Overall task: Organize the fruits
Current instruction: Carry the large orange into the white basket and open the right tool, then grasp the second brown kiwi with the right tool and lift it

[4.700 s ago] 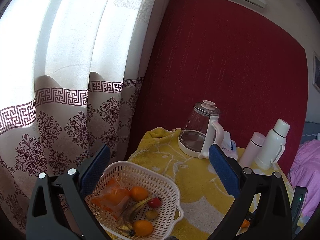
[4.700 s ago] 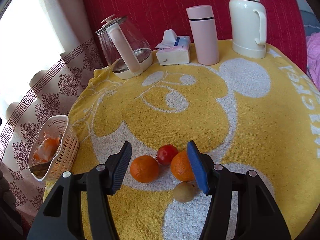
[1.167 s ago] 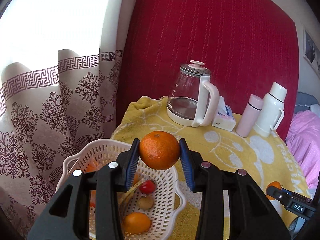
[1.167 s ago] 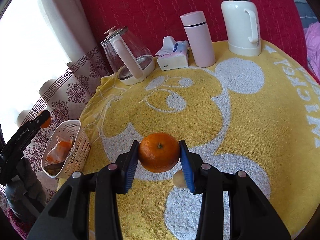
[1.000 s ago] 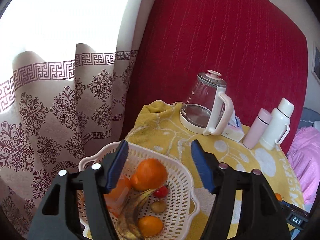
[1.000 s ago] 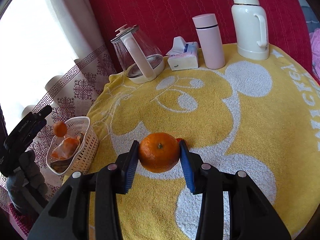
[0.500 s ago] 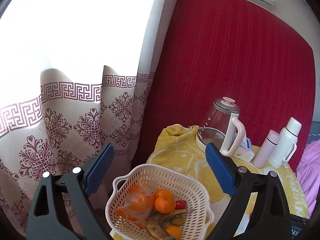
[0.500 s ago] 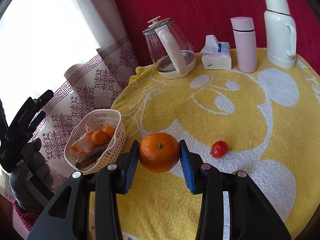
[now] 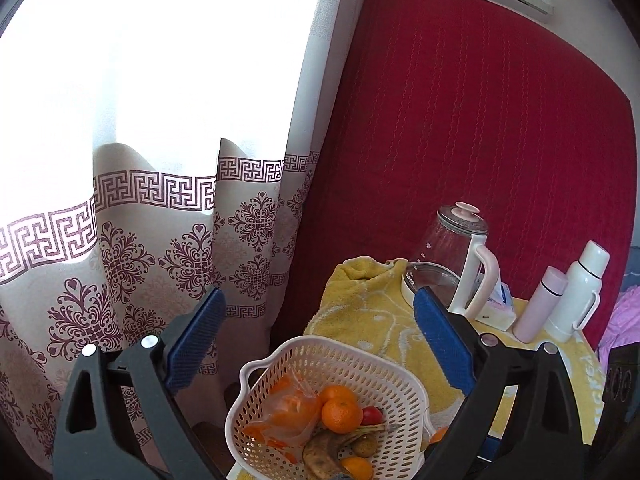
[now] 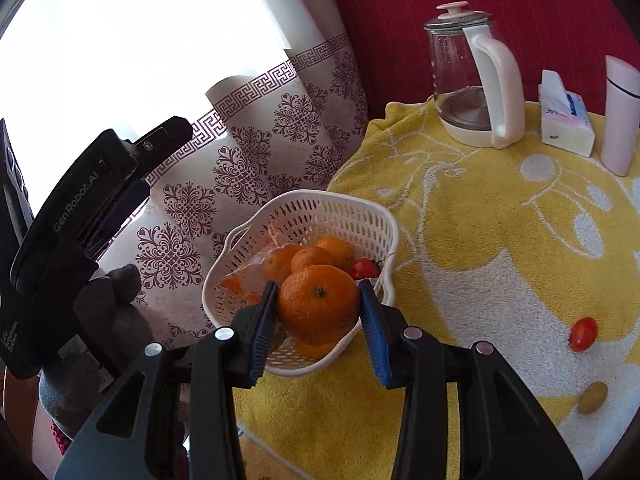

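Observation:
A white perforated basket (image 9: 372, 368) (image 10: 352, 216) sits at the left edge of the yellow towel-covered table (image 10: 500, 248). Inside lie oranges (image 9: 340, 414), a bagged orange, a brown banana (image 9: 320, 454), a small red tomato (image 9: 372, 415) and a kiwi. My right gripper (image 10: 318, 312) is shut on an orange (image 10: 319, 308), held just above the basket's near rim. My left gripper (image 9: 316, 336) hangs open and empty above and behind the basket; its black body (image 10: 80, 220) shows at the left of the right wrist view. A red tomato (image 10: 583, 334) and a kiwi (image 10: 593, 398) lie on the towel at the right.
A glass kettle (image 10: 472, 76) (image 9: 456, 264), a tissue box (image 10: 564, 116), a pink flask (image 10: 620, 116) and a white thermos (image 9: 578, 292) stand along the table's back. A patterned curtain (image 9: 140, 240) hangs left, a red panel (image 9: 480, 140) behind. A gloved hand (image 10: 108, 312) holds the left gripper.
My left gripper let its orange fall into the basket, opened wide and drew back upward. My right gripper carried its orange leftward from the table's middle to over the basket.

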`<control>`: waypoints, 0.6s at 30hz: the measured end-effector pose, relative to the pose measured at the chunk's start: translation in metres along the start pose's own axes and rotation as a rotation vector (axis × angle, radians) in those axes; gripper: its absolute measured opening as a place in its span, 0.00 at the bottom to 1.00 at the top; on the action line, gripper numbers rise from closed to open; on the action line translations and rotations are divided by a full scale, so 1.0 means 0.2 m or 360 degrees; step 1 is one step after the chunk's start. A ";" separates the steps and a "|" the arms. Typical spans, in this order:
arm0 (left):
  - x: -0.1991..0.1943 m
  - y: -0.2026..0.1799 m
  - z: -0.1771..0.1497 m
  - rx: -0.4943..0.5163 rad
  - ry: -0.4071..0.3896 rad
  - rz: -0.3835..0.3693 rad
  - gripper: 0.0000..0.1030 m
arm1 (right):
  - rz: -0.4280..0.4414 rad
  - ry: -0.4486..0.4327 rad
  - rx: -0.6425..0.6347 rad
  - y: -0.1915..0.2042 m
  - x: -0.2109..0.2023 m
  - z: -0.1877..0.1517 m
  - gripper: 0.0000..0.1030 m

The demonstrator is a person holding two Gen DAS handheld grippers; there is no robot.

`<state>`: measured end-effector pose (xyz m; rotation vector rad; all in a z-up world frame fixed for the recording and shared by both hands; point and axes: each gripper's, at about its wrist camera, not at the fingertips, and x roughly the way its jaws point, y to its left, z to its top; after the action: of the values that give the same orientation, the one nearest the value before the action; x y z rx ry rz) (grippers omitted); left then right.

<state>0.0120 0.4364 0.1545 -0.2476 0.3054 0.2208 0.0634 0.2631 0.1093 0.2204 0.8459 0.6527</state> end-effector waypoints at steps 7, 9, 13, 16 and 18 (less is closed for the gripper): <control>0.01 0.03 0.00 -0.0026 0.0008 0.0006 0.94 | 0.0056 0.0051 -0.0007 0.05 0.10 -0.01 0.50; 0.02 0.03 0.00 -0.0029 0.0011 0.0008 0.94 | 0.0021 0.0031 -0.0023 0.04 0.08 -0.02 0.50; 0.03 0.01 0.00 -0.0008 0.0019 0.0001 0.94 | -0.0015 0.0001 0.0007 -0.02 0.03 -0.05 0.50; 0.02 -0.02 -0.01 0.0014 0.0021 -0.0013 0.94 | -0.0051 -0.0015 0.0026 -0.07 0.01 -0.07 0.50; 0.02 -0.05 -0.02 0.0032 0.0021 -0.0023 0.94 | -0.0083 -0.0021 0.0035 -0.10 0.00 -0.09 0.50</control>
<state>0.0177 0.4276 0.1518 -0.2311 0.3186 0.2017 0.0578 0.2461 0.0897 0.2216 0.8438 0.5929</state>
